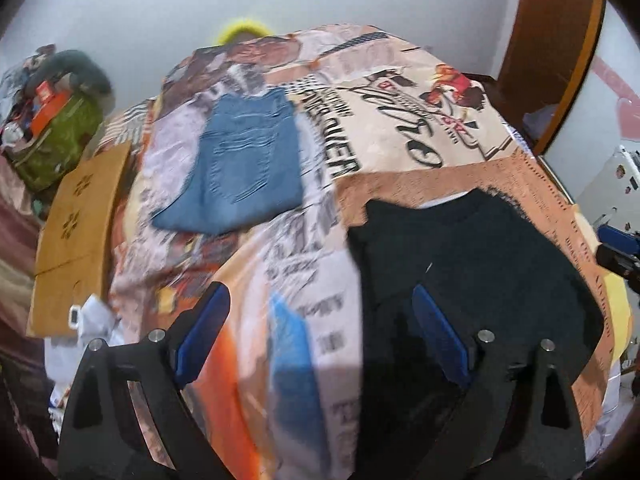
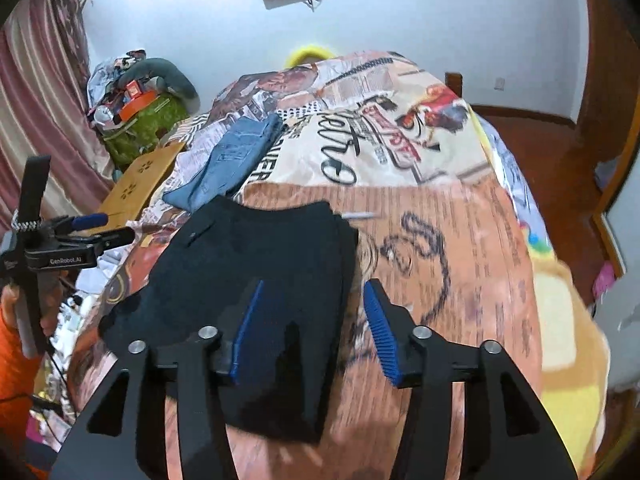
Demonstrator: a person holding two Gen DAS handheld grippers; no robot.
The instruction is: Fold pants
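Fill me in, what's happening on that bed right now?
A person holding two handheld grippers is folding pants on the bed's printed newspaper-pattern cover. The dark navy pants lie folded near the front; both the left gripper and the right gripper hover over them, jaws open, gripping nothing. A folded pair of light blue jeans sits further back.

Two folded pants: one black (image 2: 256, 264), one blue (image 2: 232, 160).
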